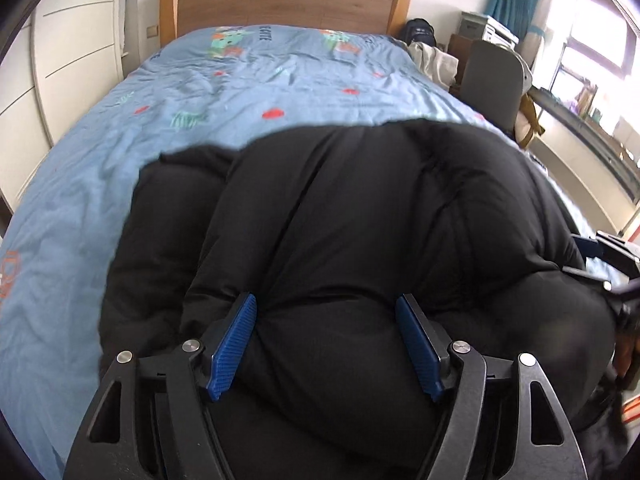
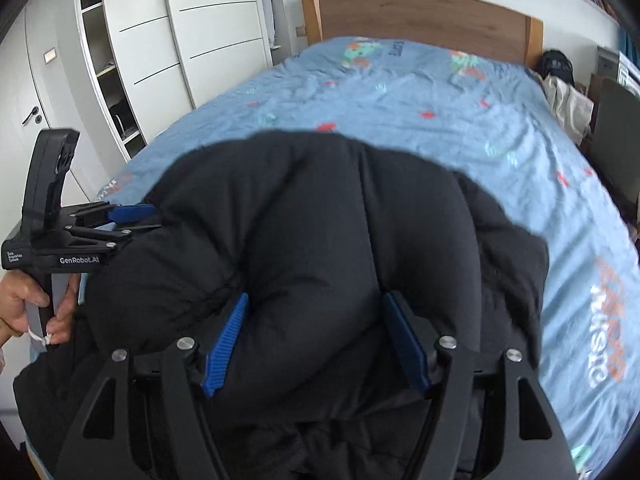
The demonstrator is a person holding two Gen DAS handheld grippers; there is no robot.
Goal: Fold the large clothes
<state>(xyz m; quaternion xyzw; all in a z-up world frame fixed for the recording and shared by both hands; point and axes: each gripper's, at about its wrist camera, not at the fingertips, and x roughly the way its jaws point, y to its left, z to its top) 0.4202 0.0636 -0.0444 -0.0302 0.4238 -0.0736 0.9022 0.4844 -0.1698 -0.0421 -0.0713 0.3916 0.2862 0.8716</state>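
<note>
A black puffy jacket (image 1: 360, 200) lies bunched on the blue patterned bed cover (image 1: 180, 92). My left gripper (image 1: 325, 300) stands over its near edge, jaws spread, with a thick roll of the padding bulging between the blue pads (image 1: 234, 344). In the right wrist view the same jacket (image 2: 320, 200) fills the middle. My right gripper (image 2: 315, 296) straddles another puffed fold with its jaws apart. The left gripper (image 2: 146, 219) shows there too, at the jacket's left edge, held by a hand (image 2: 24, 304). Part of the right gripper (image 1: 592, 252) shows at the jacket's right edge.
The bed cover (image 2: 460, 120) stretches to a wooden headboard (image 1: 280, 4). White wardrobe doors (image 2: 216, 32) and open shelves (image 2: 108, 80) stand to the left. A dark chair (image 1: 492, 80), a bag with pale cloth (image 1: 432, 56) and a desk by the window (image 1: 580, 136) line the right side.
</note>
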